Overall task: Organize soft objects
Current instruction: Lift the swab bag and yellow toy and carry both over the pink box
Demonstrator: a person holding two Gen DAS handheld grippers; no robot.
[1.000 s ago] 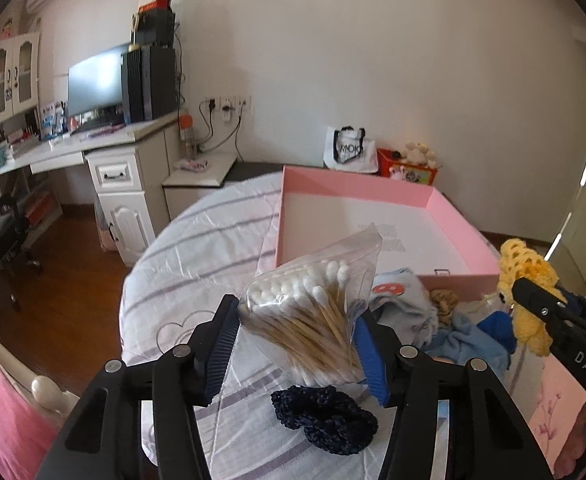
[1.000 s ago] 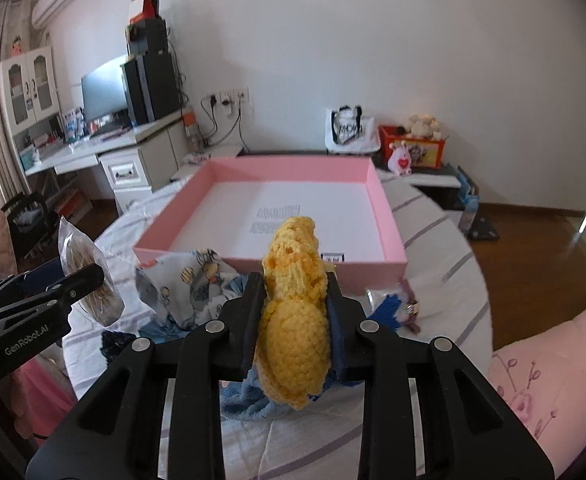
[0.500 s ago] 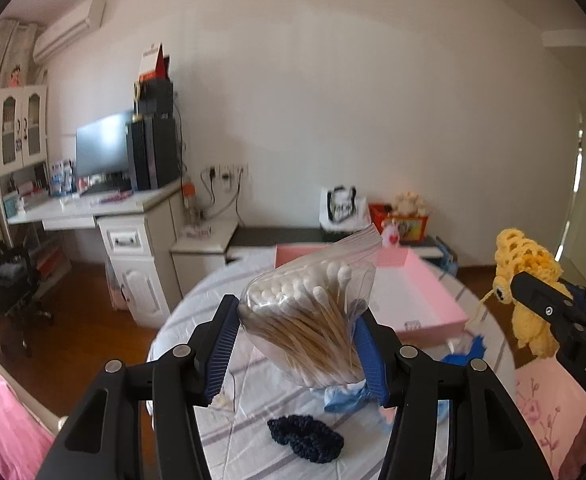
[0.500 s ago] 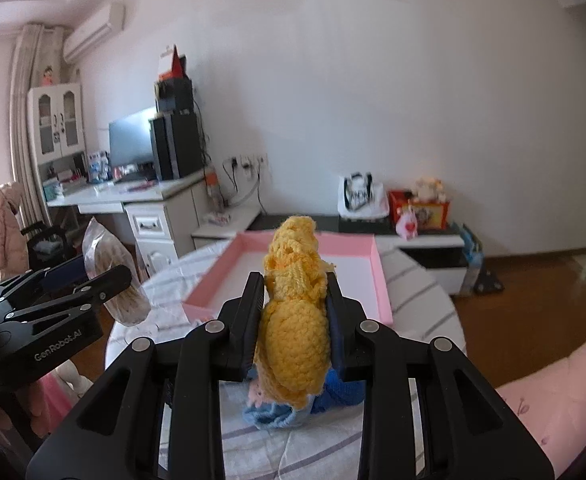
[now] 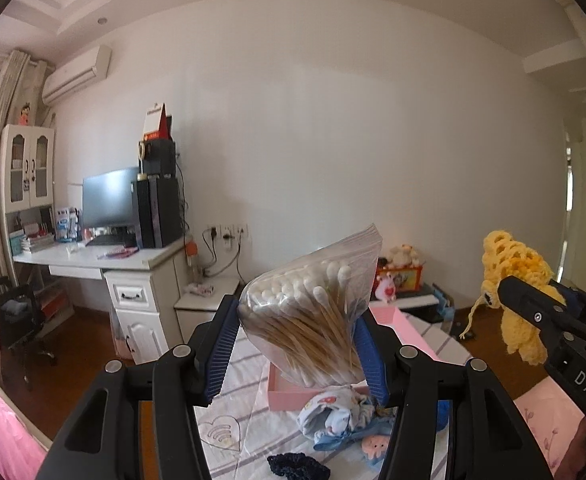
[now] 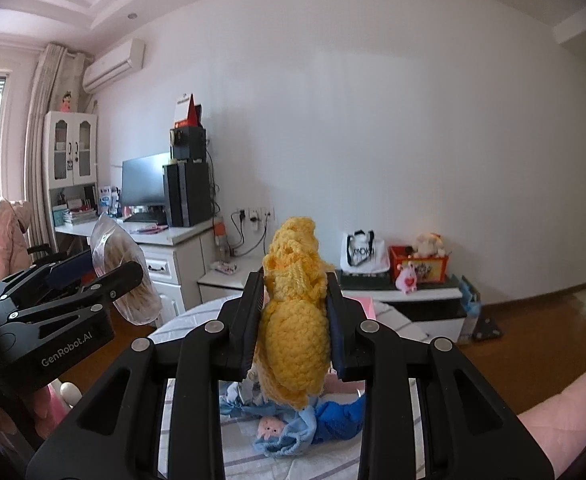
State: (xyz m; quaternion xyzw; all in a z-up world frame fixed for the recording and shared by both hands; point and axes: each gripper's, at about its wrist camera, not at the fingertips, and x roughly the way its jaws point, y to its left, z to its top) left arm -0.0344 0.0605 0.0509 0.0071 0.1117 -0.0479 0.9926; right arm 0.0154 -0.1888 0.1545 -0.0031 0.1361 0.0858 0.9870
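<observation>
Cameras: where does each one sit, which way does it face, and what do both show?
Left wrist: on the left gripper, looking along its fingers across the table toward the desk wall; its fingers clamp a swab bag, and the right gripper shows at right.
Right wrist: on the right gripper, facing the same wall; its fingers clamp a yellow crochet toy, and the left gripper shows at left.
Shared: both grippers, bag, toy, pink box, blue clothes.
</observation>
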